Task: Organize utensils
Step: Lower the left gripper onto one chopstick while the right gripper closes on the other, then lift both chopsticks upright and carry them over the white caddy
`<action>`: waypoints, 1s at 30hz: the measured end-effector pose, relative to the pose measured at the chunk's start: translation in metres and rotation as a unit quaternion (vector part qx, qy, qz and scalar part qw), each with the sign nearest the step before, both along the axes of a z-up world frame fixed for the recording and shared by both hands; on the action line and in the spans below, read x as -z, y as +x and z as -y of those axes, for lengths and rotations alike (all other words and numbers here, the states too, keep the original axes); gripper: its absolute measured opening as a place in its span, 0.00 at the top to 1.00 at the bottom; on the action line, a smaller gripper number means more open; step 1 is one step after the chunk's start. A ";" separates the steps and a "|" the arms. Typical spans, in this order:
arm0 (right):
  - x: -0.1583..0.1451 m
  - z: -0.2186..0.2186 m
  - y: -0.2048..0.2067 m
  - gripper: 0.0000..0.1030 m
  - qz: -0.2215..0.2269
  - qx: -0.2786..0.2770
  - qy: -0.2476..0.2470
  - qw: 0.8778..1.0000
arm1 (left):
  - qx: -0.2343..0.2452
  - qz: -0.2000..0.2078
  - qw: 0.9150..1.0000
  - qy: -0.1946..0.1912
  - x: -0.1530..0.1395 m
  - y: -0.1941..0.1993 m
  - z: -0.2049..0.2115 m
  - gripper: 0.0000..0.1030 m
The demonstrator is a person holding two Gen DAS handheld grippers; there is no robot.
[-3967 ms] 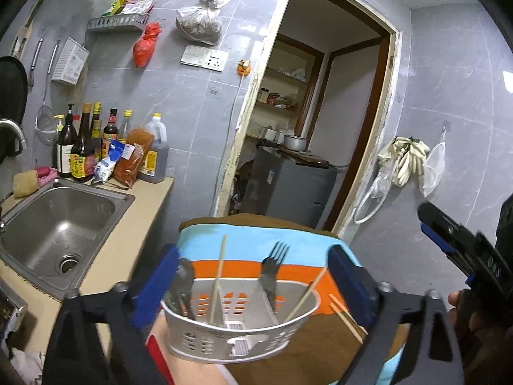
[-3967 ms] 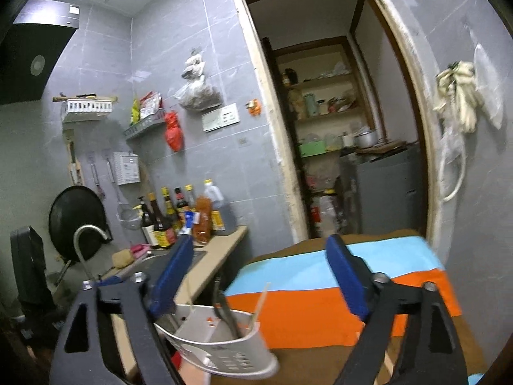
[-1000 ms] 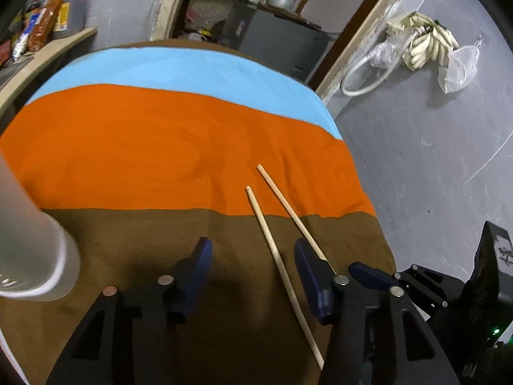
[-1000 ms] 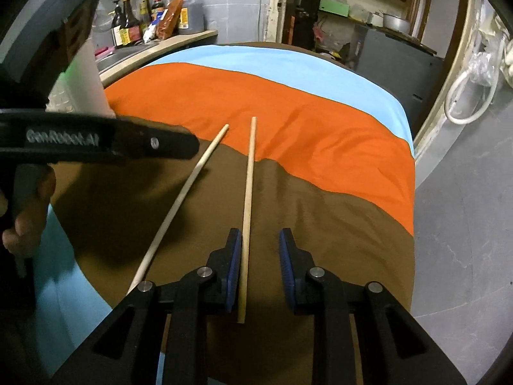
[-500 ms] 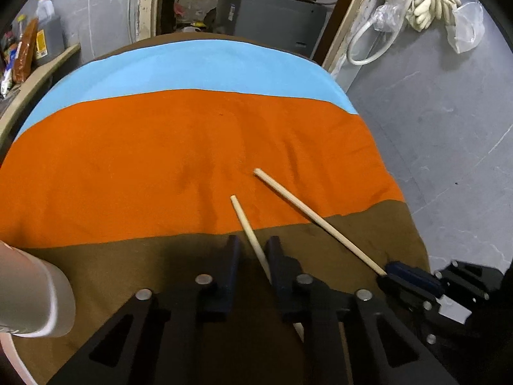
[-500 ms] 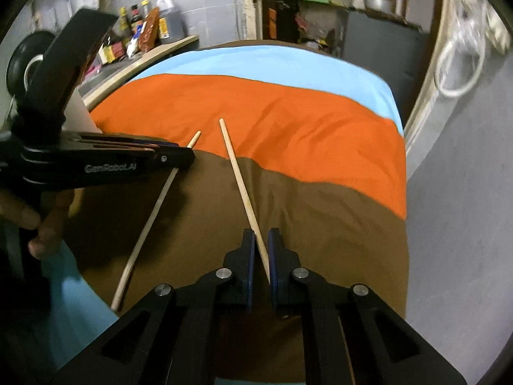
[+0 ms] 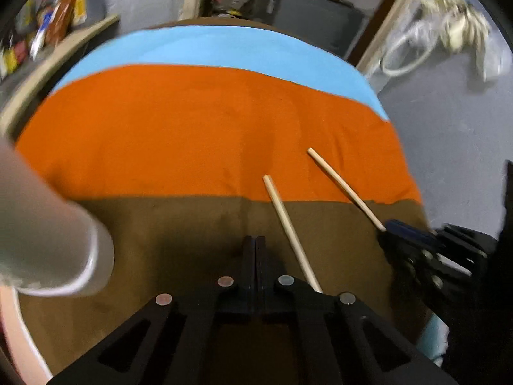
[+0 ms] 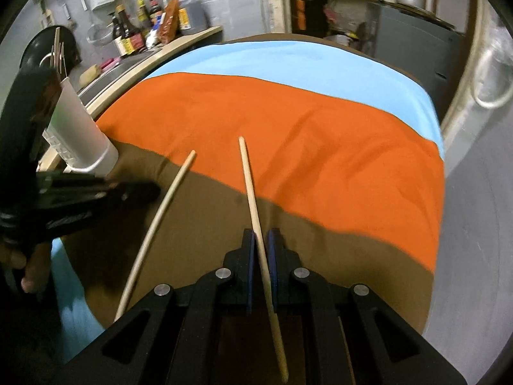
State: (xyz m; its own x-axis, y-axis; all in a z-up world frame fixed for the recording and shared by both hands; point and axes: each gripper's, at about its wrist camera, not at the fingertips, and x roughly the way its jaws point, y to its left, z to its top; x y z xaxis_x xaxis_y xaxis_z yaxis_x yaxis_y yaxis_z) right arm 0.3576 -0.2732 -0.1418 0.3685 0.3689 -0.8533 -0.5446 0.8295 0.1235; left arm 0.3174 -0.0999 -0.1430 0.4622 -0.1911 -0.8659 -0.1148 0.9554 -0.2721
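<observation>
We had our right gripper (image 8: pixel 260 250) clamped on one chopstick (image 8: pixel 253 205) running lengthwise between its fingers, while our left gripper (image 7: pixel 255 250) had pinched shut on nothing, the other chopstick (image 7: pixel 290 229) lying on the desk (image 7: pixel 160 224) just to its right.

Both tongs are matte black plastic with triangular cut-outs in their arms and round silver screw heads at the joints. The right tongs (image 8: pixel 260 247) carry dark blue pads (image 8: pixel 251 256) inside the fingers; the left tongs (image 7: pixel 255 250) show black throughout.
</observation>
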 end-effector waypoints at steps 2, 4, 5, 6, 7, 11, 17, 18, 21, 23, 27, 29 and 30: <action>-0.001 -0.006 0.007 0.92 -0.002 -0.013 0.000 1.000 | -0.005 -0.005 1.000 -0.025 0.001 -0.003 -0.007 0.99; -0.002 -0.010 0.014 0.92 -0.006 -0.023 0.002 1.000 | -0.013 0.003 0.999 -0.044 0.000 -0.006 -0.012 0.99; -0.002 -0.011 0.019 0.92 -0.010 -0.026 0.006 1.000 | -0.020 0.015 0.997 -0.073 -0.002 -0.008 -0.017 0.99; -0.001 -0.011 0.023 0.92 -0.014 -0.029 0.009 0.999 | -0.021 0.026 0.996 -0.087 -0.004 -0.010 -0.019 0.99; -0.001 -0.011 0.026 0.92 -0.018 -0.031 0.013 0.999 | -0.020 0.036 0.994 -0.097 -0.007 -0.011 -0.020 0.99; 0.003 -0.016 0.035 0.92 -0.024 -0.043 0.019 0.999 | -0.005 0.049 0.993 -0.110 -0.011 -0.008 -0.013 0.98; 0.008 -0.016 0.042 0.92 -0.041 -0.041 0.037 0.998 | 0.018 0.003 0.995 -0.098 0.006 0.006 0.003 0.92; 0.009 -0.017 0.043 0.92 -0.041 -0.042 0.037 0.998 | 0.018 -0.001 0.995 -0.098 0.008 0.007 0.004 0.91; 0.010 -0.018 0.045 0.92 -0.041 -0.044 0.033 0.998 | 0.019 -0.011 0.995 -0.095 0.009 0.009 0.005 0.90; 0.009 -0.019 0.046 0.92 -0.041 -0.046 0.029 0.998 | 0.019 -0.017 0.995 -0.092 0.008 0.015 0.010 0.89; 0.007 -0.029 0.051 0.92 -0.042 -0.053 0.012 0.998 | 0.023 -0.032 0.996 -0.084 0.008 0.022 0.015 0.89; 0.007 -0.034 0.053 0.92 -0.047 -0.052 0.006 0.998 | 0.021 -0.042 0.995 -0.092 0.010 0.026 0.014 0.89; 0.008 -0.035 0.054 0.92 -0.050 -0.048 0.004 0.998 | 0.018 -0.048 0.994 -0.099 0.011 0.028 0.012 0.89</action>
